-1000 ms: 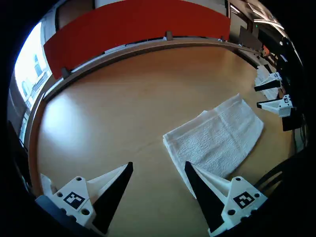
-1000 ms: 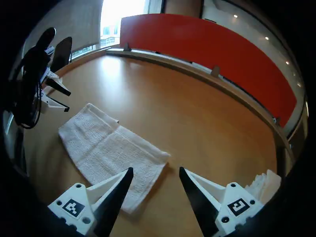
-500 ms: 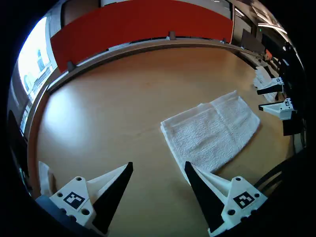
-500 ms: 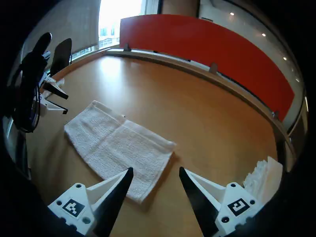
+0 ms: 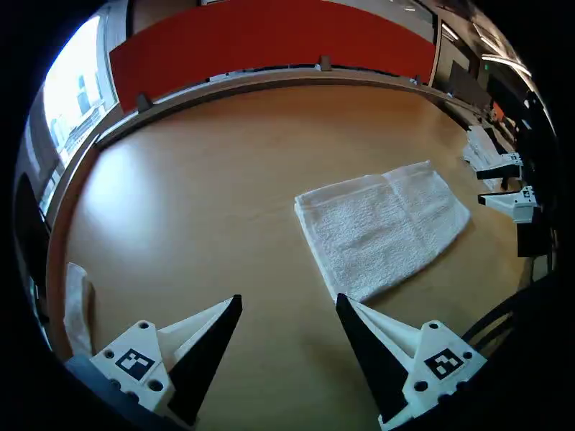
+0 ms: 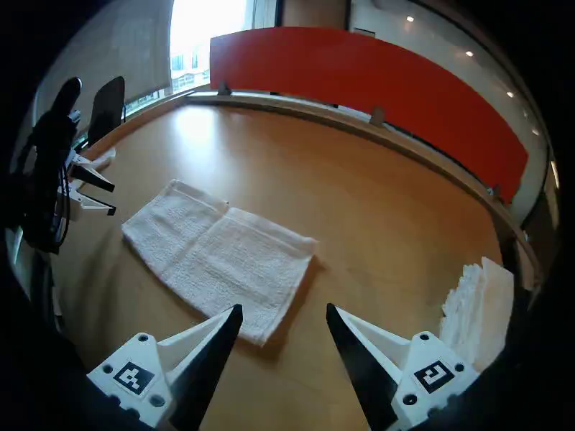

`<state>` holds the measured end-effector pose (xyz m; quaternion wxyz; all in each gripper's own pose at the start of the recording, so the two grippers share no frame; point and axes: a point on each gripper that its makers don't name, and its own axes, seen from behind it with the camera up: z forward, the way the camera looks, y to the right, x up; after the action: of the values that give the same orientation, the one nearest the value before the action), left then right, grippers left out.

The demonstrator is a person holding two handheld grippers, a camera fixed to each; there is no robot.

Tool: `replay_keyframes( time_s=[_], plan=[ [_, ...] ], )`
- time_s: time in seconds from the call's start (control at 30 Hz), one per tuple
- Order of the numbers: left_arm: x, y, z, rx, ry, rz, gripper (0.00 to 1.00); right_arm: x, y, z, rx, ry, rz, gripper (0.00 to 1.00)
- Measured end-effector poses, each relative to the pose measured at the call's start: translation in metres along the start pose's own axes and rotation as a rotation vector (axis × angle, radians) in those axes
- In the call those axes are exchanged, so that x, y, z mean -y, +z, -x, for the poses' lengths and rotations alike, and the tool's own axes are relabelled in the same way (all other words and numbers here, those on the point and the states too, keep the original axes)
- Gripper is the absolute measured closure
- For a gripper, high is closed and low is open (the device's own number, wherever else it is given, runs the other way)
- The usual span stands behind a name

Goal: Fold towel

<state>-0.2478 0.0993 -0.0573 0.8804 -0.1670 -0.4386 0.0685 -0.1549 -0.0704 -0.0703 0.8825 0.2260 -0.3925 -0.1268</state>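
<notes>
A white folded towel lies flat on the wooden table; the right gripper view has the same towel left of centre. My left gripper is open and empty, its fingertips just short of the towel's near edge. My right gripper is also open and empty, hovering at the towel's near corner. In the left gripper view the right gripper shows at the far right beyond the towel. In the right gripper view the left gripper shows at the far left, held by a dark-sleeved arm.
A red partition runs along the table's far edge. A stack of white towels sits at the table's right edge in the right gripper view. Another white cloth lies at the left edge in the left gripper view. Dark chairs stand behind.
Both grippers have drawn back from the towel, which now lies farther from the fingertips in both views. The towel itself stays flat and unmoved.
</notes>
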Motion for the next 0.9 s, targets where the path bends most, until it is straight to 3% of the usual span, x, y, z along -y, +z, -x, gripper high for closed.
replay_keyframes(
  time_s=[0.9],
  plan=[
    [0.018, -0.036, 0.021, -0.092, -0.135, -0.085, 0.03, 0.013, 0.008, 0.006, 0.025, -0.124, -0.123, 0.1]
  ],
)
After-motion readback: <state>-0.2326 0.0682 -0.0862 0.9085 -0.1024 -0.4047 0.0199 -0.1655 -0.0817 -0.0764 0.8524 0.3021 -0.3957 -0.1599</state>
